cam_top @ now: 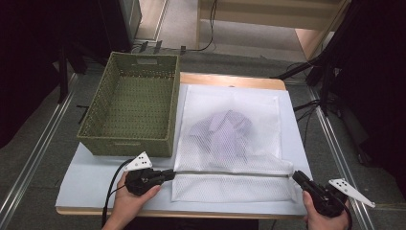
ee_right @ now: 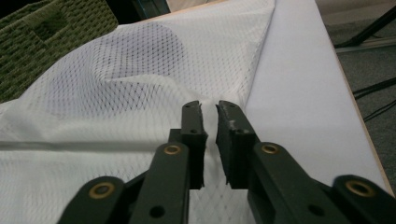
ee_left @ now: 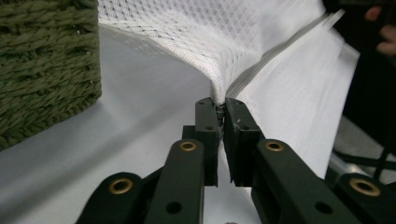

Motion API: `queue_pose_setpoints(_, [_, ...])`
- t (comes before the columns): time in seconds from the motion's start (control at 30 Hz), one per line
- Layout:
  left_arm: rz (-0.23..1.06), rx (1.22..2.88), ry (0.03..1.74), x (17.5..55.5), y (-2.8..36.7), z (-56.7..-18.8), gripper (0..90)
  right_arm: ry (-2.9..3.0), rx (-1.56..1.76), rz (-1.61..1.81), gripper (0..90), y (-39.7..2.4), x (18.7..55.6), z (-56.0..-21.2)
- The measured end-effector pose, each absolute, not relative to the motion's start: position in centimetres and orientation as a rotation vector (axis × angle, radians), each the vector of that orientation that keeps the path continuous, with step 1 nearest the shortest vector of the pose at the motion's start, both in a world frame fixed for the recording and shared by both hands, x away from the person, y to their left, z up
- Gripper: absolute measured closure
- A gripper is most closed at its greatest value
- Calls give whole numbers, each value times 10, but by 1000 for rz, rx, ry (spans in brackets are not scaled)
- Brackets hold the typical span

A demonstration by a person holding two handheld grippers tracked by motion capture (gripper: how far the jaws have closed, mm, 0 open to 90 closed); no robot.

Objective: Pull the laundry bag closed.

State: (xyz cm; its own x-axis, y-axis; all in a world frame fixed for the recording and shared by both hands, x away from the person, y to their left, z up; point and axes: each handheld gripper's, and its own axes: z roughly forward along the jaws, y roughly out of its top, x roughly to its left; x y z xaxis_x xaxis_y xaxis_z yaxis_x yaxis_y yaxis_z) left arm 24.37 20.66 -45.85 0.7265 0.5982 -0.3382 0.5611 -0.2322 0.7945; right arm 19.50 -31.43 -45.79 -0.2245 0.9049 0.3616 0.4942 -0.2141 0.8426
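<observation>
White mesh, a zipped laundry bag (cam_top: 230, 143), lies flat on the pale table (cam_top: 95, 177), with a lilac garment (cam_top: 225, 132) showing through it; the zip line (cam_top: 230, 173) runs across the near part of the bag, stretched between the two grippers. The left gripper (cam_top: 168, 174) has its jaws nearly together, pinching the bag's left end at the zip; the right gripper (cam_top: 296, 176) sits at the right end, its jaws a narrow gap apart with mesh between them, the pads seemingly no longer pressing. The garment seems already packed and the zip closed; what is left, I judge, is lifting the bag into the green woven basket (cam_top: 131, 108) beside it, farther left. Count: two grippers, one bag, one garment, one basket, empty.
</observation>
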Motion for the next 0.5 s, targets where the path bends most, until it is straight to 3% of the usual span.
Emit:
queue_pose_setpoints(0.27, [165,1875,900,239,217,-454,496,1651,1587,1406,506,-309,200,-457])
queue_pose_setpoints(0.5, [264,1835,919,232,237,-446,298,1663,1555,1373,304,-307,204,-456])
